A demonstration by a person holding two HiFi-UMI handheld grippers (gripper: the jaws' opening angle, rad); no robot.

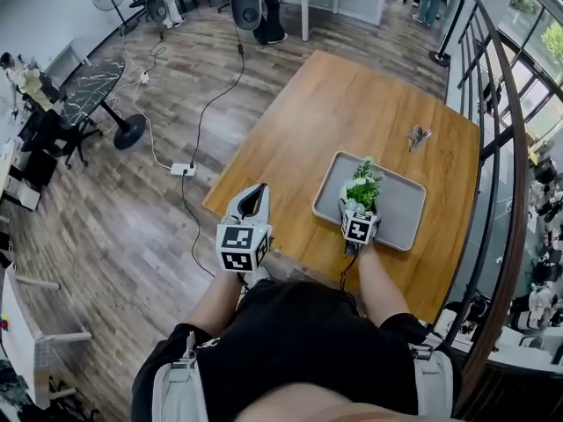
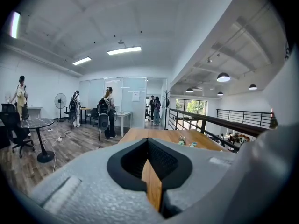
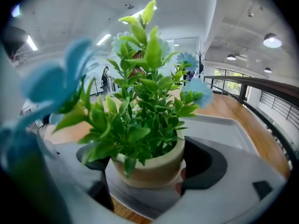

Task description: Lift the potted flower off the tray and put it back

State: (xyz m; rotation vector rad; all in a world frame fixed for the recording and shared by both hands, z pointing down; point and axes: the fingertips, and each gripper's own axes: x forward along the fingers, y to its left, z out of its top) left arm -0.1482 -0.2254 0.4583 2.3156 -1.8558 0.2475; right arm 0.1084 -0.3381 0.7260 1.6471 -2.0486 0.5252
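Observation:
The potted flower (image 1: pixel 361 186) has green leaves and pale blue blooms in a small cream pot (image 3: pixel 150 166). It stands at the near left part of the grey tray (image 1: pixel 405 206) on the wooden table (image 1: pixel 352 104). My right gripper (image 1: pixel 359 209) is shut on the pot, with a black pad (image 3: pixel 206 164) on each side. Whether the pot's base touches the tray (image 3: pixel 220 129) is not visible. My left gripper (image 1: pixel 252 199) hovers at the table's near left edge. It holds nothing, and its jaws (image 2: pixel 149 164) stand together.
A small dark object (image 1: pixel 419 135) lies on the table beyond the tray. A metal railing (image 1: pixel 503 148) runs along the table's right side. On the wooden floor to the left are a power strip (image 1: pixel 183 169), cables and a round black table (image 1: pixel 88 82).

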